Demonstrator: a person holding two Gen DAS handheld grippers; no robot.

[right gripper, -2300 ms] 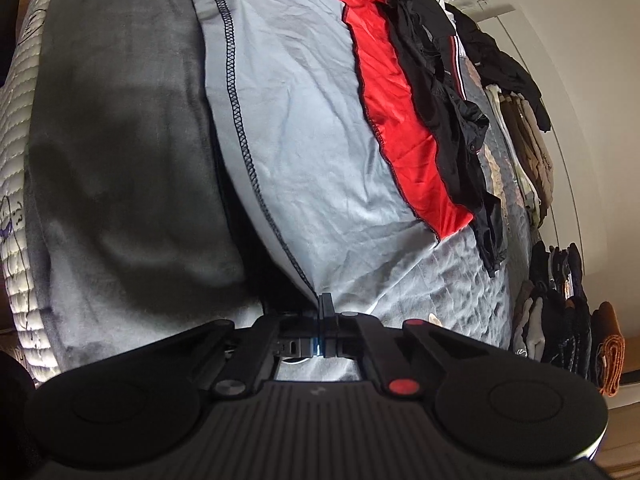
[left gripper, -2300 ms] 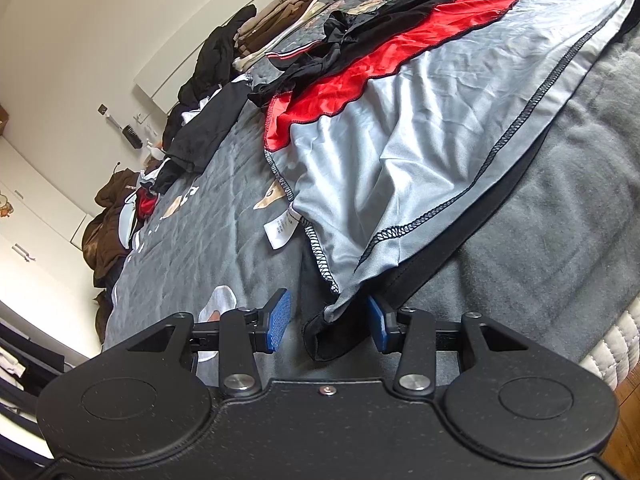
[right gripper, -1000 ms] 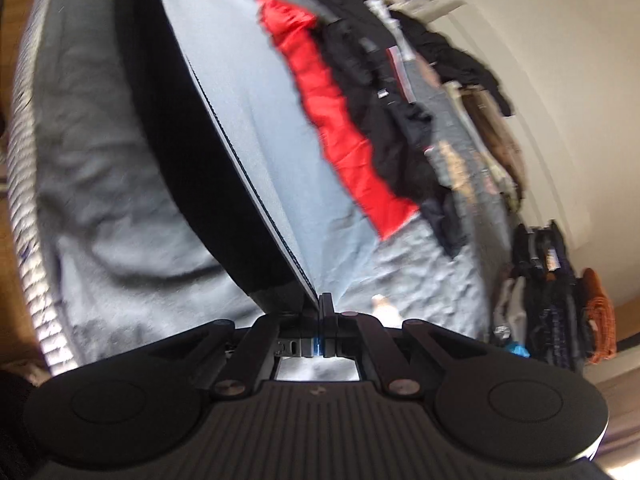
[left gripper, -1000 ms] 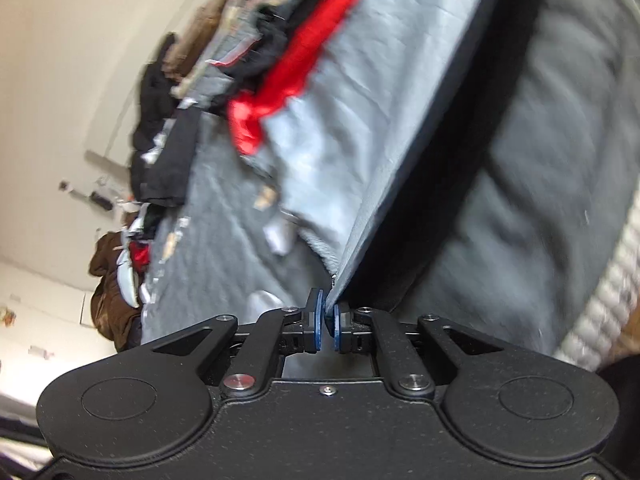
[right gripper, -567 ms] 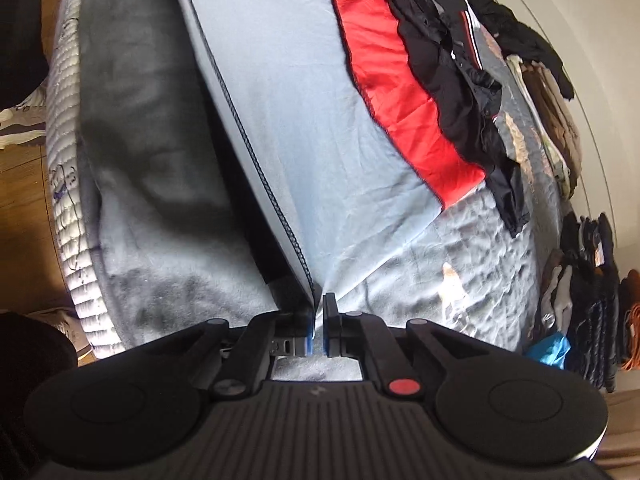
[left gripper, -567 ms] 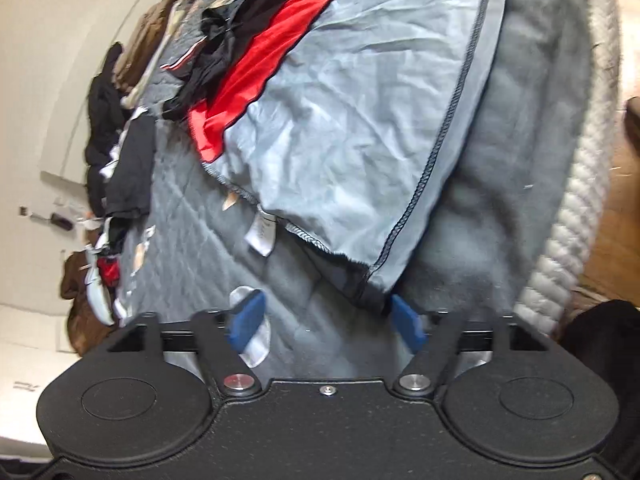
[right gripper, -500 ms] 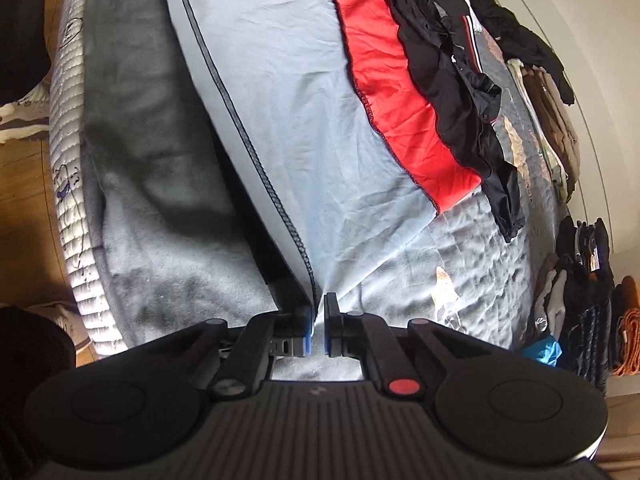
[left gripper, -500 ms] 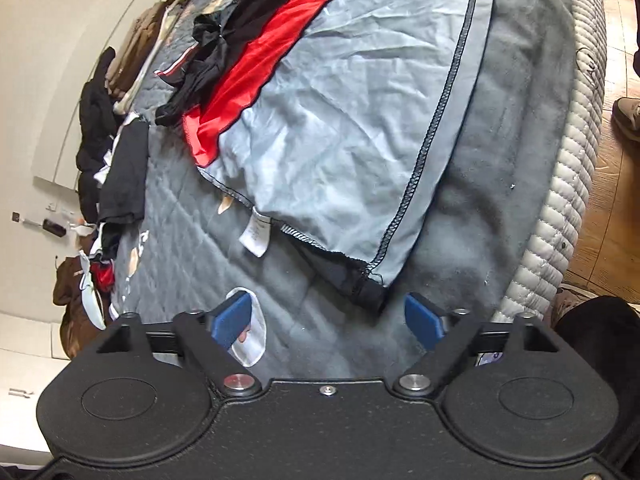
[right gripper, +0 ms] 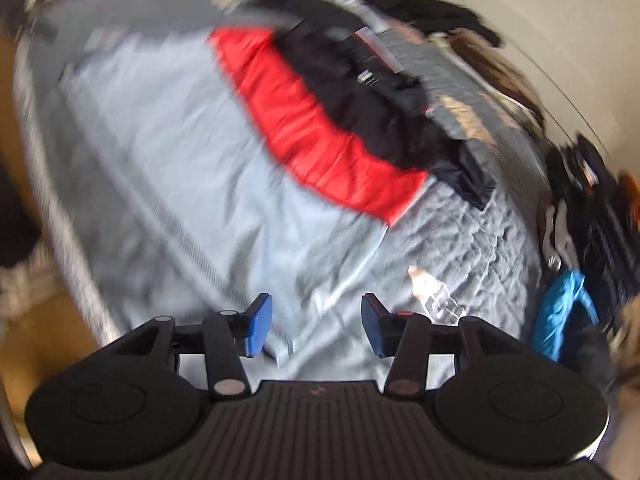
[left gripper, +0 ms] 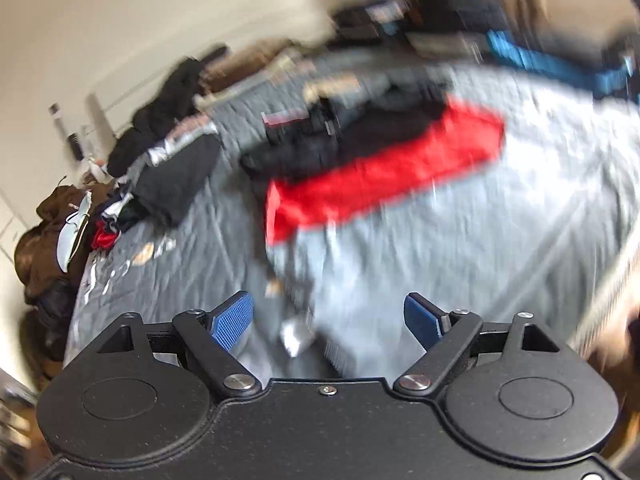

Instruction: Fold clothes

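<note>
Across the grey quilted bed (left gripper: 192,248) sprawls a thin, limp grey-and-red jersey (right gripper: 192,168), likely slippery, best pinched at its near hem corners, left gripper (left gripper: 328,318) and right gripper (right gripper: 316,324) both gaping empty.

Both views blurred. Bed (left gripper: 192,264) with grey quilted cover; cream wall (left gripper: 120,20) behind; wooden floor (right gripper: 36,344) beside bed; daylight.

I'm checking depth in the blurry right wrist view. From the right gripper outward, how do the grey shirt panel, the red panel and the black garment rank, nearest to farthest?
1. Grey shirt panel: nearest the open right gripper, reaching its fingertips and spreading left.
2. Red panel: farther up, centre.
3. Black garment: farthest, lying past the red panel's upper right edge.
</note>
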